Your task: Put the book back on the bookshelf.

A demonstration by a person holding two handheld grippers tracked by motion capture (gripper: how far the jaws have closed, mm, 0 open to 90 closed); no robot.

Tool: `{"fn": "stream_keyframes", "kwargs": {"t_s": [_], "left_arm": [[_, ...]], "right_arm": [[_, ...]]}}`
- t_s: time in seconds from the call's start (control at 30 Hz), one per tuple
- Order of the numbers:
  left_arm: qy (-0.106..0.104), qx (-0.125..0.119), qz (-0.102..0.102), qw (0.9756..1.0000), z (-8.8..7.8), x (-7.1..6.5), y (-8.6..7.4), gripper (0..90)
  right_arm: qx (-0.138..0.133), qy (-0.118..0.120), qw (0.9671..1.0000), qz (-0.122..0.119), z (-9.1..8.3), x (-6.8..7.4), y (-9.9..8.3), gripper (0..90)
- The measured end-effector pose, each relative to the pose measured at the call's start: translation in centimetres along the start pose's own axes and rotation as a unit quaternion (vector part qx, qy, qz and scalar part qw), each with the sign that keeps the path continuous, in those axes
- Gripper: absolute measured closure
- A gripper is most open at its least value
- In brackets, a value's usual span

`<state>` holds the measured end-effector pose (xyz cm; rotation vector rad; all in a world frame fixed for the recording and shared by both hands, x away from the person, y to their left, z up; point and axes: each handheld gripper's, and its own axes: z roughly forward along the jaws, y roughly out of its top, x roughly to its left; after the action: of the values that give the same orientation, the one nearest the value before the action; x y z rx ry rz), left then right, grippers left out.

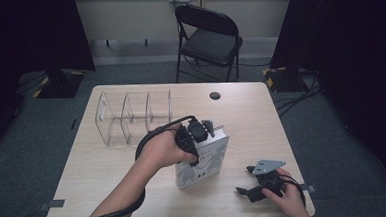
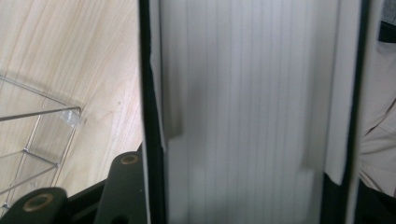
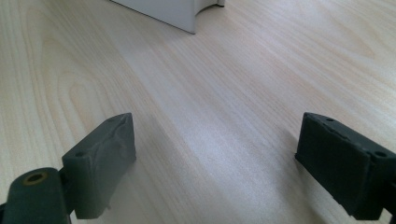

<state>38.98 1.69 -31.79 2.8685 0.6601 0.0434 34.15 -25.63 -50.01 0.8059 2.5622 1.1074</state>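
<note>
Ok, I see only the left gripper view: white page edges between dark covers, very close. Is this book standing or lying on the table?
Observer: Standing. In the high view the book stands upright on the table, and the left gripper clamps its top edge.
Operator: And the clear thing at my left, where is it from the book?
Observer: That is a clear divider rack. It sits left of the book and farther back, apart from it, and its slots look empty.
Operator: What does the other hand do?
Observer: The right gripper is low over the table's front right corner, with its jaws open and only bare wood between them.
</note>
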Motion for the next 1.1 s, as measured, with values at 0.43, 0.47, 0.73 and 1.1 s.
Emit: {"fn": "stream_keyframes", "kwargs": {"t_s": [0.43, 0.47, 0.73, 1.1], "left_arm": [[-0.002, 0.011, -0.007, 0.9999, -0.2, 0.1, -1.0, 51.9], [0.001, 0.011, -0.007, 0.9999, -0.1, 0.0, -1.0, 51.9], [-0.002, 0.008, -0.02, 0.9998, 0.0, 0.4, -1.1, 50.3], [0.005, 0.022, -0.023, 0.9995, -0.1, -0.2, -0.9, 52.0]], "right_arm": [[0.0, 0.0, 1.0, 0.0, 0.0, 0.0, 0.0, 10.9], [0.0, 0.0, 1.0, 0.0, 0.0, 0.0, 0.0, 10.9], [0.0, 0.0, 1.0, 0.0, 0.0, 0.0, 0.0, 10.9], [0.0, 0.0, 1.0, 0.0, 0.0, 0.0, 0.0, 10.9]]}}
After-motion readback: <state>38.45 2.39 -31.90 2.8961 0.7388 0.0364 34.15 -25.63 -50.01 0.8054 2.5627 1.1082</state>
